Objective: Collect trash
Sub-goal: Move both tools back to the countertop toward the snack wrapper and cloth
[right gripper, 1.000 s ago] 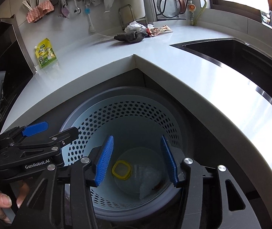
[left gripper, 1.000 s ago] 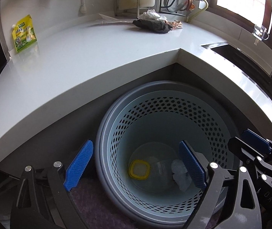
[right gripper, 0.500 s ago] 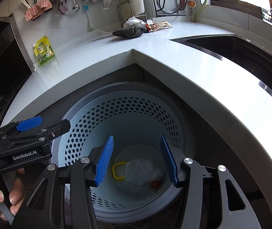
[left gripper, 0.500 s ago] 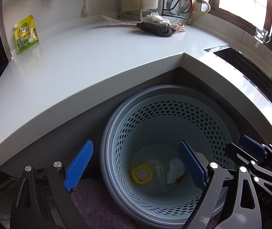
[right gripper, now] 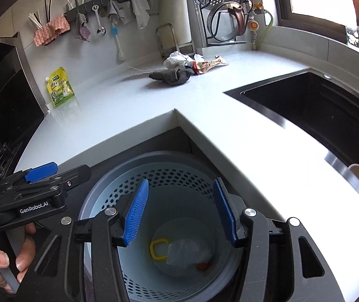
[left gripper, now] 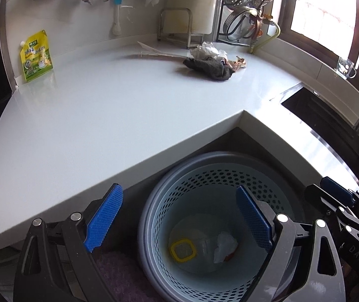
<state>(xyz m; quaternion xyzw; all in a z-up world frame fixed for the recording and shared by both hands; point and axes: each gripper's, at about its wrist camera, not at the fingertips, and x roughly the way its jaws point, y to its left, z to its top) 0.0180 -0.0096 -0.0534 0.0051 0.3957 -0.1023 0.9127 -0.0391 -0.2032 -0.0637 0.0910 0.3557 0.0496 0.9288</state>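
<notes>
A perforated pale blue bin (left gripper: 204, 176) (right gripper: 169, 173) stands on the floor in the counter's inner corner. Inside lie a yellow-rimmed clear lid (left gripper: 182, 250) (right gripper: 158, 249) and a crumpled white wrapper (left gripper: 223, 246) (right gripper: 187, 250). My left gripper (left gripper: 179, 219) is open and empty above the bin's left rim. My right gripper (right gripper: 179, 214) is open and empty over the bin. On the white counter (left gripper: 104, 115) far back lie a dark rag (left gripper: 208, 68) (right gripper: 172, 74), crumpled white paper (left gripper: 204, 50) (right gripper: 175, 59) and a brown wrapper (left gripper: 237, 63) (right gripper: 208, 64).
A yellow-green pouch (left gripper: 36, 56) (right gripper: 60, 86) leans on the back wall at left. A black sink (right gripper: 318, 105) is set in the counter at right. A dish rack (right gripper: 222, 12) stands in the back corner. Utensils and cloths hang on a wall rail (right gripper: 109, 2).
Both grippers have risen and tilted up, so the bin sits lower in view and more counter shows. The white wrapper has settled at the bin's bottom.
</notes>
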